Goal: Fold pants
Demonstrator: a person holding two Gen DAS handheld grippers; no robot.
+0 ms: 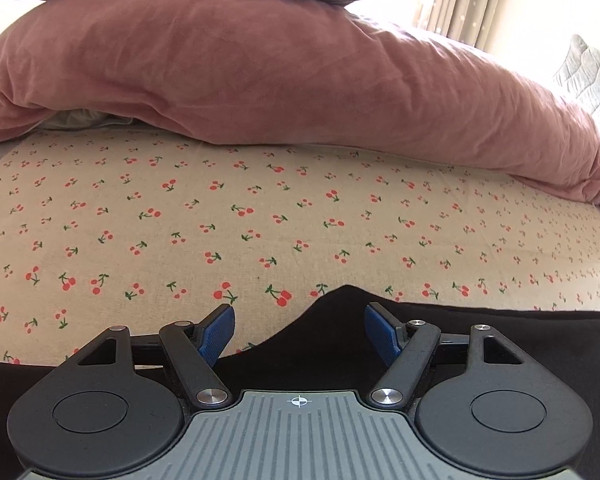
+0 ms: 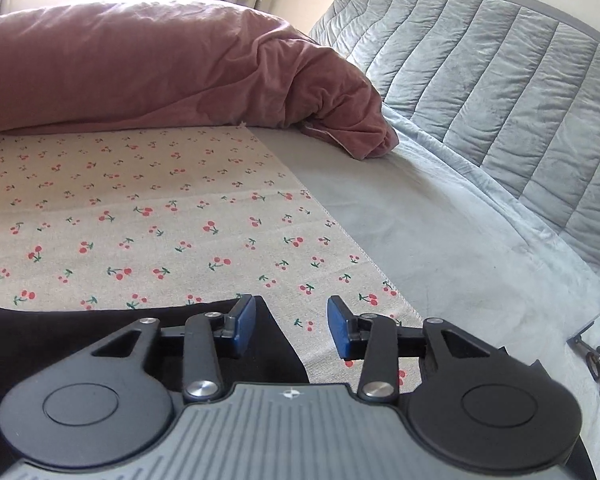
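Black pants point(image 1: 324, 344) flat on cherry-print sheet point(image 1: 260, 220) on bed, along near edge at 6 o'clock in both views. Left gripper point(image 1: 299, 334) wide, holding nothing, over raised pants edge. Right gripper point(image 2: 291, 330) wide, holding nothing; left finger over pants corner point(image 2: 268, 352), right finger over sheet. Pink duvet point(image 1: 260, 72) bunched at 12 o'clock. Grey quilted headboard point(image 2: 500, 60) at 2 o'clock.

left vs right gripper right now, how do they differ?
The left gripper is open wider than the right gripper. A raised peak of the black pants sits between the left's fingers; the right straddles the pants' edge, with cherry-print cloth showing in the gap. Both are open, holding nothing.
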